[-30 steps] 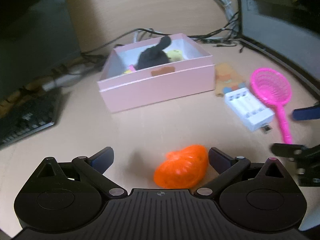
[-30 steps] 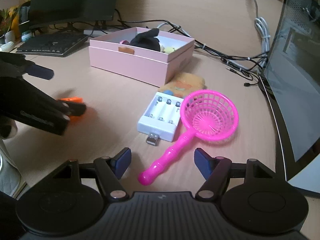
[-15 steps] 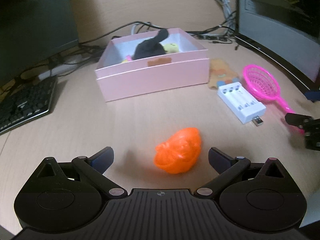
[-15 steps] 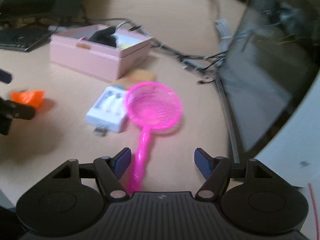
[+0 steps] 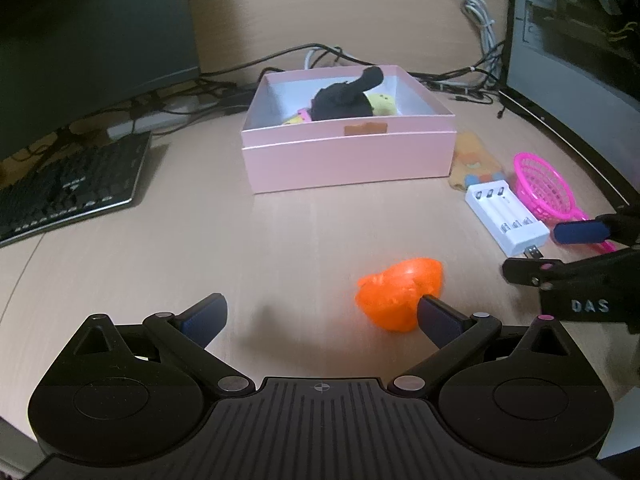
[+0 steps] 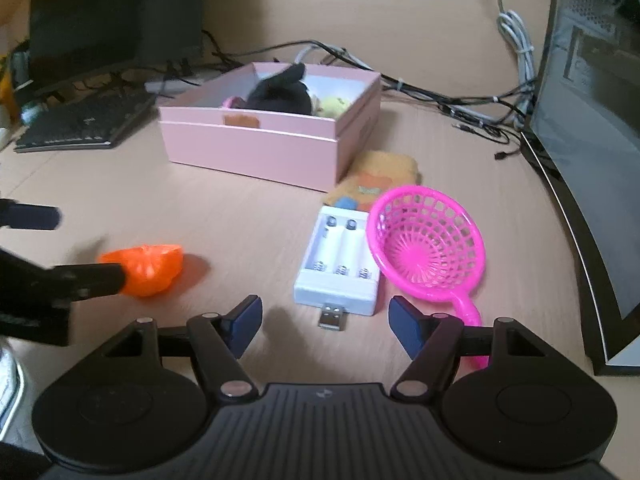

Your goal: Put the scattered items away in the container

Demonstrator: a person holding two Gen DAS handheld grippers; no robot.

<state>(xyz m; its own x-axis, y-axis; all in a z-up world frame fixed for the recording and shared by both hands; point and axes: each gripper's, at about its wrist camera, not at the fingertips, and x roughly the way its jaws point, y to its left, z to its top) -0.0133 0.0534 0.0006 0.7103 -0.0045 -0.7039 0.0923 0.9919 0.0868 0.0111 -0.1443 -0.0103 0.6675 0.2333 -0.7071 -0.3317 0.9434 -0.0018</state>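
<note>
Both grippers stand with jaws apart and nothing held. The left gripper (image 5: 320, 318) hangs over the desk (image 5: 280, 240) with its jaws wide; the orange toy (image 5: 400, 294) lies on the wood just ahead of its right finger, whose tip overlaps the toy's near edge in the left view — whether they touch I cannot tell. The right gripper (image 6: 325, 326) is open about as wide, and the USB plug of the white charger (image 6: 340, 268) lies on the desk between its fingertips, clear of both pads. Touching the charger's right side is the pink strainer (image 6: 426, 244), its handle running down behind the right finger. Behind the charger lies a flat orange plush (image 6: 380, 176), against the corner of the pink box (image 6: 256, 148). The box stands open in the middle of the desk and already holds a black plush (image 5: 344, 98) and something yellow (image 5: 382, 104) beside it. A keyboard (image 5: 68, 188) lies to the left, with a tangle of cables (image 5: 460, 80) behind the box — and a dark monitor (image 5: 92, 40) above the keyboard.
</note>
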